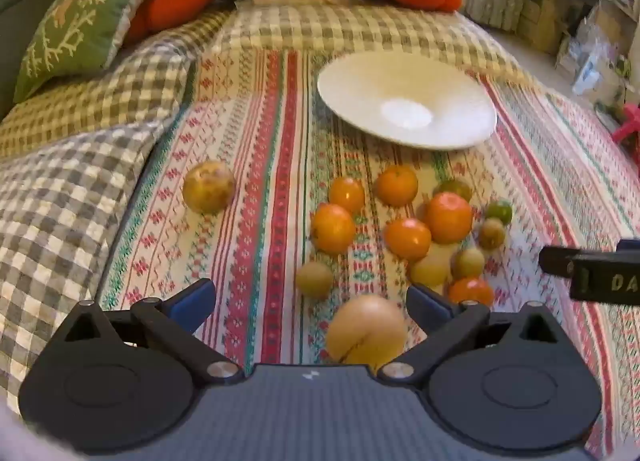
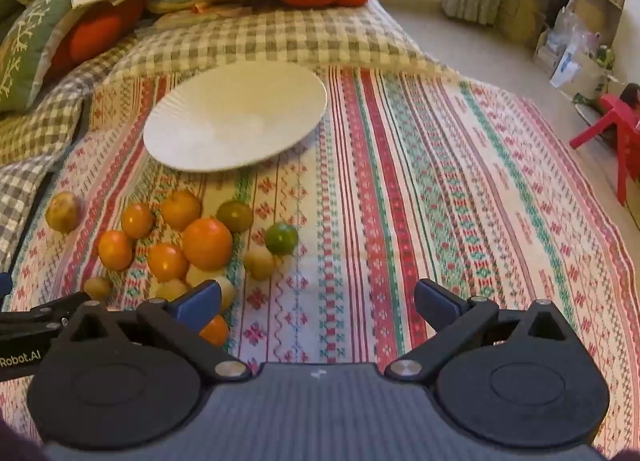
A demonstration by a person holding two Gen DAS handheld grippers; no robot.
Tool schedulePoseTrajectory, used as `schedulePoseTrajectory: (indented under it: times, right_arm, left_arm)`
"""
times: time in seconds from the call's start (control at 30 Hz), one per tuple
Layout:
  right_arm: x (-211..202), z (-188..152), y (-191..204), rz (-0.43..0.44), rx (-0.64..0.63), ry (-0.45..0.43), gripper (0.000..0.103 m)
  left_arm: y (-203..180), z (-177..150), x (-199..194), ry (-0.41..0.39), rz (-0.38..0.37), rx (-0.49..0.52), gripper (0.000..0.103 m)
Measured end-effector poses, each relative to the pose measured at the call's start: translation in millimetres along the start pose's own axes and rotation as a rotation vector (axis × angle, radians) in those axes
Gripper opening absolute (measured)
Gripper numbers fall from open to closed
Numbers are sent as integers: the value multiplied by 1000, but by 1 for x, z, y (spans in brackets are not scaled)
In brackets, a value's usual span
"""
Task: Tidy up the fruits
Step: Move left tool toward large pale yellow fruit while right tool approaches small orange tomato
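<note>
Both the left gripper (image 1: 310,303) and right gripper (image 2: 318,303) were held wide and empty above loose fruits (image 1: 408,239), clustered near the still-unfilled white plate (image 1: 360,77), presumably before the first pick.

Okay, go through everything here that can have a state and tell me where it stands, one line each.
White plate: empty, tilted on the cloth.
Fruits: loose on the striped cloth, none on the plate.
Large yellow fruit: lies between the left fingers, untouched.
Left gripper: open.
Right gripper: open, empty.
</note>
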State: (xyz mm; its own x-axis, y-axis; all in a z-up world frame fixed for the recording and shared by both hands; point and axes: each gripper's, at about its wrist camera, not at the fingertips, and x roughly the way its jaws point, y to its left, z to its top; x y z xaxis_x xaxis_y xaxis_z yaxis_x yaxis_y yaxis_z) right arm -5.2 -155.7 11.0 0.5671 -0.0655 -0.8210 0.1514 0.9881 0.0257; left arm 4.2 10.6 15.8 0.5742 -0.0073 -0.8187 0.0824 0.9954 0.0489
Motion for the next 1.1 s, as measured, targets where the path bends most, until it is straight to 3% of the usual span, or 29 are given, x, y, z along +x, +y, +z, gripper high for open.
schedulePoseTrajectory:
  times: [0.07, 0.43, 1.1]
  right_arm:
    - [-1, 13, 0, 16, -3, 27, 103]
    - [-5, 16, 4, 41, -34, 29, 103]
    - [-5, 16, 13, 51, -50, 45, 103]
  left_arm:
    - [-2, 2, -2, -5, -11, 25, 96]
    - [-2, 4, -7, -18, -14, 53, 96]
    - [0, 9, -19, -8, -24, -7, 96]
